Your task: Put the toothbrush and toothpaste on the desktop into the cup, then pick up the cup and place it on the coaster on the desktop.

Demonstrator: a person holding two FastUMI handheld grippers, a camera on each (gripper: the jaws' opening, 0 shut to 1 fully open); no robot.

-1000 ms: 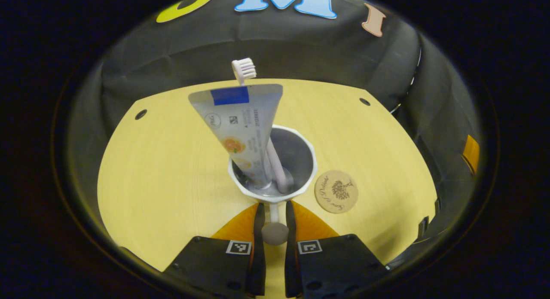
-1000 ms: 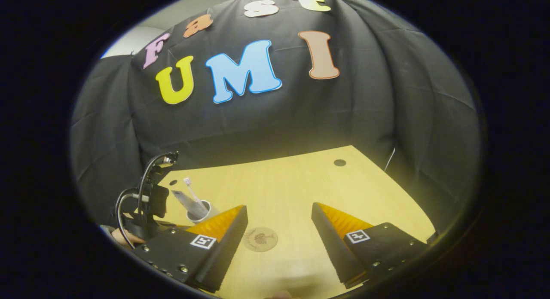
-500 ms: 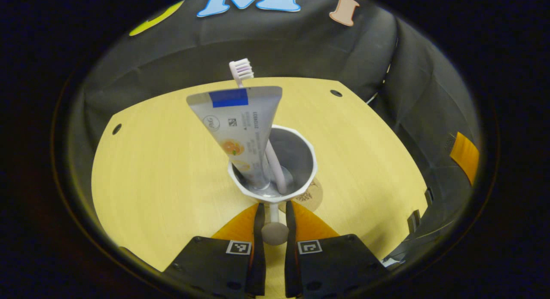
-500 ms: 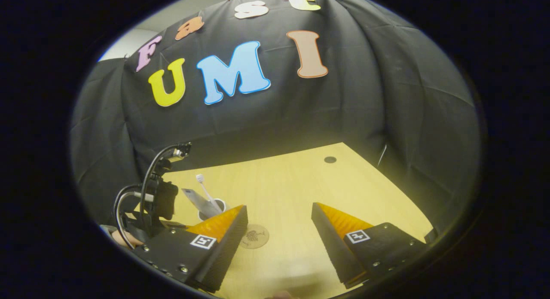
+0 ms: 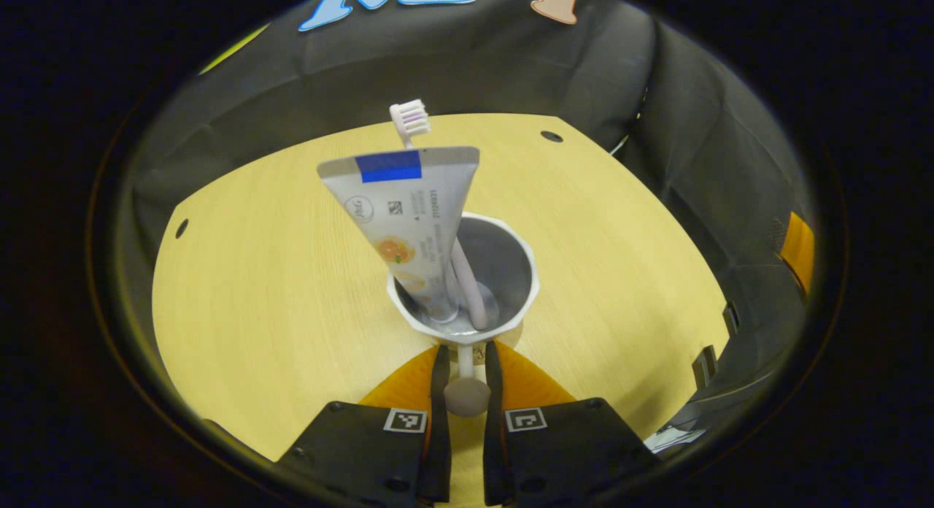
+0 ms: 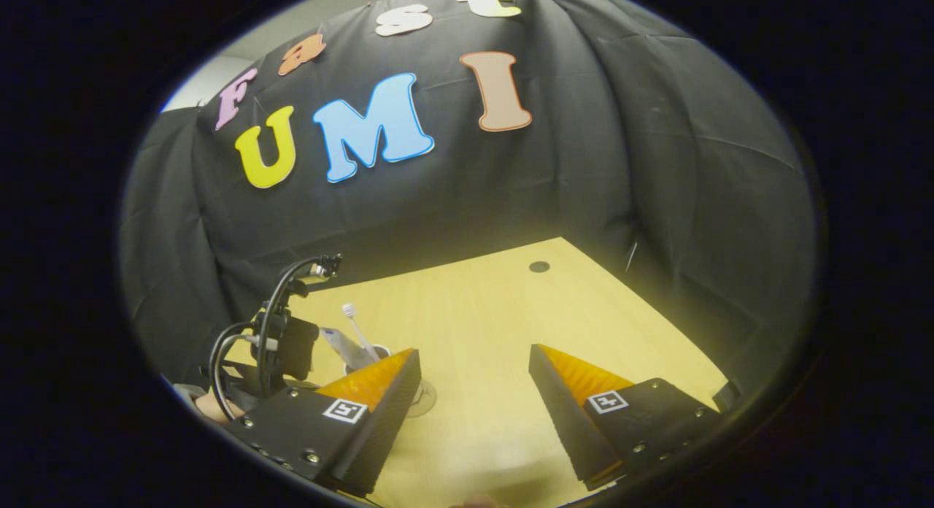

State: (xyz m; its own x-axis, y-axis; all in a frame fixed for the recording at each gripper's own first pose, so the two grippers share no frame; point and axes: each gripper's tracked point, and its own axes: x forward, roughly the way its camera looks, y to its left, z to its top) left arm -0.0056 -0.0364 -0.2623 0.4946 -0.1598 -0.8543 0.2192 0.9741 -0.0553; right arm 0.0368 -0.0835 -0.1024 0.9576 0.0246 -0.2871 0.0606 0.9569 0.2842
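In the left gripper view a white cup (image 5: 503, 256) holds a toothpaste tube (image 5: 408, 209) and a pink toothbrush (image 5: 410, 117), both leaning left with their tops out. My left gripper (image 5: 463, 362) is shut on the cup's handle (image 5: 465, 391). A sliver of the cork coaster (image 5: 479, 355) peeks out just under the cup. In the right gripper view my right gripper (image 6: 474, 380) stands open over the desk with nothing between its fingers. Behind its left finger I see the cup (image 6: 379, 351), the toothbrush (image 6: 354, 322) and an edge of the coaster (image 6: 425, 398).
The yellow wooden desktop (image 5: 277, 274) has small dark holes near its far corners (image 5: 551, 136). Black cloth walls close it in at the back and right. In the right gripper view the other gripper's body with black cables (image 6: 281, 333) sits at the left, a hand below it.
My left gripper has carried the cup rightward until it stands over the coaster, which is now almost covered. My right gripper stays open and has hardly moved.
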